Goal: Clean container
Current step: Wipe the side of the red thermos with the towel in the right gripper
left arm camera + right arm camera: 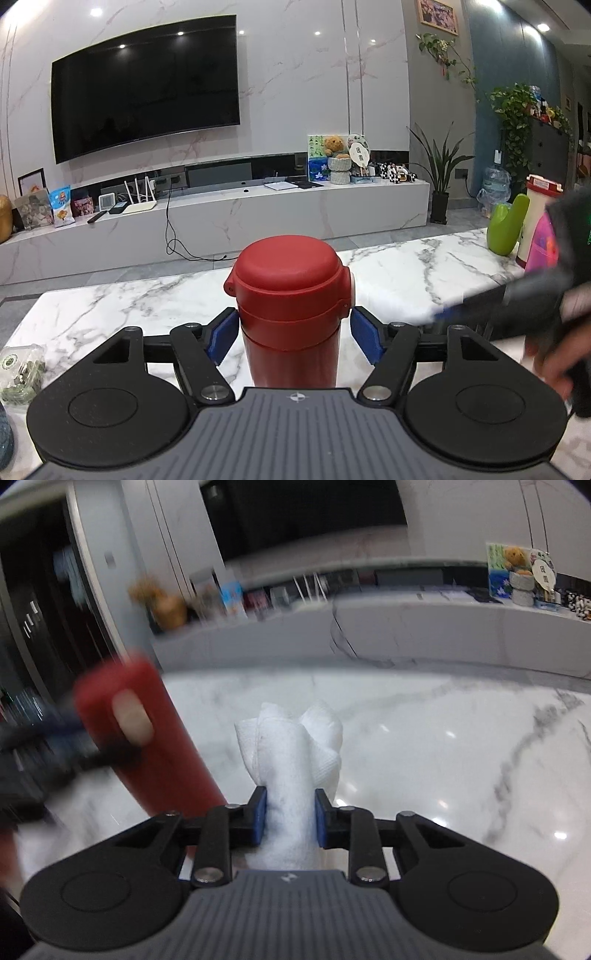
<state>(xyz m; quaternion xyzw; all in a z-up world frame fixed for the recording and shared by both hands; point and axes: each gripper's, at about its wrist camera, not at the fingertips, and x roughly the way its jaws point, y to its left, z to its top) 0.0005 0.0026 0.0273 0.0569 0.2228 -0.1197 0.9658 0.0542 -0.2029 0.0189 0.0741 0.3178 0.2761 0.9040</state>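
Left wrist view, left claw (293, 334): the blue pads (221, 338) are seen pressed against both sides of a red flask (291, 314), just below its lid, so the claw is clamped on it.
Red flask: it is held upright over the marble tabletop (388, 273), with its red lid closed; whether its base touches the tabletop cannot be told.
Right edge of that view: the right claw is seen only as a dark blur, gripped by a person's hand (554, 354).
Further out: a green vessel (504, 230) and a white bottle with a red cap (535, 218) are seen standing at the far right of the tabletop; a clear plastic box (22, 373) is seen at its near left edge.
Background: a dark television (146, 86) is mounted on the marble wall above a long low cabinet.
Right wrist view, right claw (290, 818): it is clamped on a bunched white cloth (291, 753), which sticks out past the pads.
Left of the cloth: the red flask (155, 746) is seen blurred and leaning in this view, near the cloth but apart from it.
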